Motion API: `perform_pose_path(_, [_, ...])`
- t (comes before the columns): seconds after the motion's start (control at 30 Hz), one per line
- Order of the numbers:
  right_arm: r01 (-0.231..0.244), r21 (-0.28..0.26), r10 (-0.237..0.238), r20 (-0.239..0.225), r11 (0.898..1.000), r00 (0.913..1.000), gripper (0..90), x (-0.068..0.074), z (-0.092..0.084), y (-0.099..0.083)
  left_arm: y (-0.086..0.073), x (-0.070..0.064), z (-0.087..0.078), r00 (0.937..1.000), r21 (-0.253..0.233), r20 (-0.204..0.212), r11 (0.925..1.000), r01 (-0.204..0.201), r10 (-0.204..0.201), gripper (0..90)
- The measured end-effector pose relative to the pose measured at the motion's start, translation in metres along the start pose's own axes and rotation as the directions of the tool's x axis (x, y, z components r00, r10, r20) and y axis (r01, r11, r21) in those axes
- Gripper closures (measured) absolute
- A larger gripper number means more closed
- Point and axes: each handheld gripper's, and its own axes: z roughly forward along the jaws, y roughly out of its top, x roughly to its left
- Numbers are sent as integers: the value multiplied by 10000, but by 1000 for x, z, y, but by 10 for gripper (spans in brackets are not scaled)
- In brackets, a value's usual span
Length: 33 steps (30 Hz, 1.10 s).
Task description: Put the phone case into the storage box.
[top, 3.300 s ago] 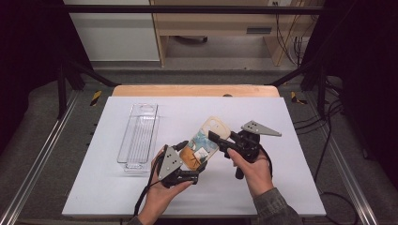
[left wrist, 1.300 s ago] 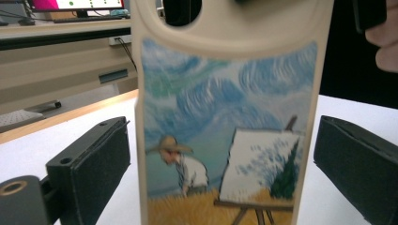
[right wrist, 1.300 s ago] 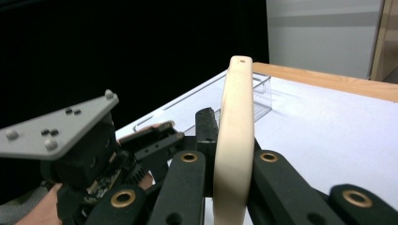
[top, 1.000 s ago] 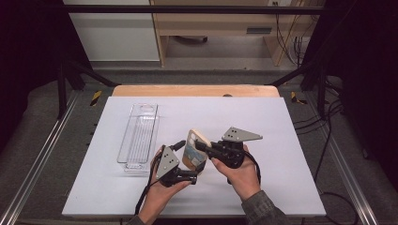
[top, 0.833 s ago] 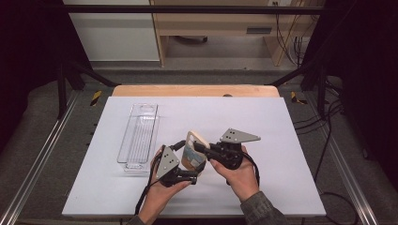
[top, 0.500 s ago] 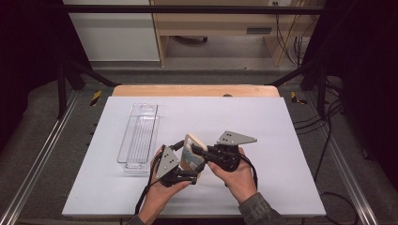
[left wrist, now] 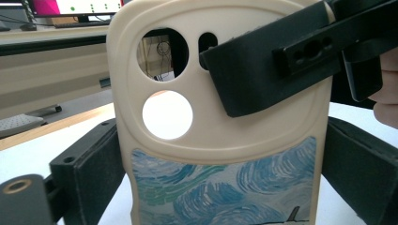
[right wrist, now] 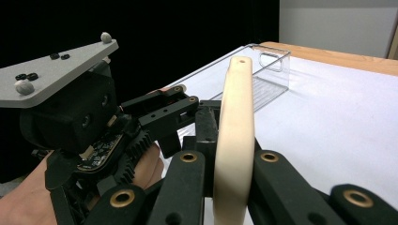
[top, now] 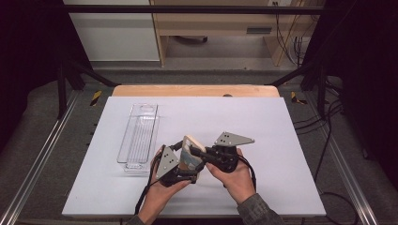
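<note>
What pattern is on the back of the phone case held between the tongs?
The phone case is cream with blue-green swirling brushstrokes across its lower part, clearest in the left gripper view.

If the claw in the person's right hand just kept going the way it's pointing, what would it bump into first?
Probably the left claw. The right claw is shut on the edge of the cream phone case and points across it toward the left claw, which grips the case's sides. Depth is hard to judge.

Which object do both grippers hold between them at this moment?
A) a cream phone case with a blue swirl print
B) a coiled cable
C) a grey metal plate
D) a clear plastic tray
A: the left gripper and the right gripper both clamp the phone case, while the clear tray lies apart on the table.
</note>
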Motion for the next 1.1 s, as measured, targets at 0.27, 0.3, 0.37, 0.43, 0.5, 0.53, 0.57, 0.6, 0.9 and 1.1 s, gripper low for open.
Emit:
perform_pose_path(0.27, [-5,6,5,11,10000,10000,859,0,0,0,0,0,0,10000,68,-17,10000,56,-56,91])
perform_pose_path(0.3, [-12,-4,12,9,10000,10000,858,0,0,0,0,0,-1,10000,83,-38,10000,49,-49,92])
perform_pose_path(0.37, [-30,-26,30,2,10000,10000,858,0,0,0,1,0,-1,10000,98,-63,9999,50,-49,94])
perform_pose_path(0.43, [-46,-38,46,-3,10000,10000,857,0,0,0,1,0,-1,10000,98,-91,9999,26,-25,97])
perform_pose_path(0.5, [-31,-49,31,12,10000,10000,856,0,0,0,2,0,-1,10000,105,-80,9999,14,-14,99])
perform_pose_path(0.53, [-2,-49,2,28,10000,10000,855,0,0,0,2,-1,-2,10000,111,-71,9999,26,-25,101])
perform_pose_path(0.57, [27,-52,-27,43,10000,10000,854,1,0,0,2,-1,-2,10000,109,-68,9999,15,-14,102])
perform_pose_path(0.6, [47,-58,-46,57,10000,10000,853,1,0,0,2,-1,-2,10000,134,-63,9999,-13,13,103])
perform_pose_path(0.9, [254,-90,-251,279,9996,9993,825,4,-3,0,4,-2,-3,10000,119,-36,9999,-45,45,109])
perform_pose_path(1.1, [311,-177,-300,573,9994,9979,713,5,-7,1,3,0,-3,9999,199,-110,9998,-29,31,110])
